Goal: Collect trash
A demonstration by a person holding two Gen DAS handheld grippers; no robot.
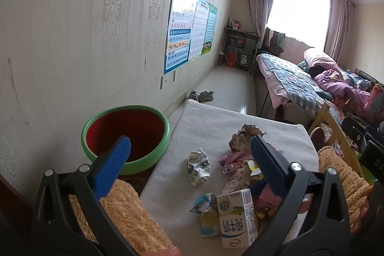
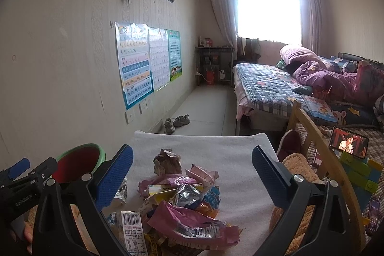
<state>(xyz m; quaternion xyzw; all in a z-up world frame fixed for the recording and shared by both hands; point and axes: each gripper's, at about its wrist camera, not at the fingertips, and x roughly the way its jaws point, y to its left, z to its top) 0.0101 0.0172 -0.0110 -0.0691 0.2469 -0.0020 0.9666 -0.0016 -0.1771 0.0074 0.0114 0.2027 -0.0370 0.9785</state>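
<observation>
A heap of trash lies on a white cloth-covered surface (image 1: 216,126): a milk carton (image 1: 237,220), a crumpled brown paper ball (image 1: 242,138), a crumpled printed wrapper (image 1: 199,167) and several pink and foil wrappers (image 2: 189,215). A green-rimmed red basin (image 1: 124,133) stands left of the cloth. My left gripper (image 1: 190,152) is open above the heap, its left finger over the basin's edge. My right gripper (image 2: 192,166) is open over the wrappers, holding nothing. The left gripper (image 2: 19,174) also shows at the left edge of the right wrist view.
A patterned wall with posters (image 1: 187,32) runs along the left. A pair of shoes (image 2: 176,122) sits on the floor beyond the cloth. A bed (image 2: 276,85) and a wooden frame (image 2: 309,133) stand to the right, with a phone (image 2: 348,142) propped there.
</observation>
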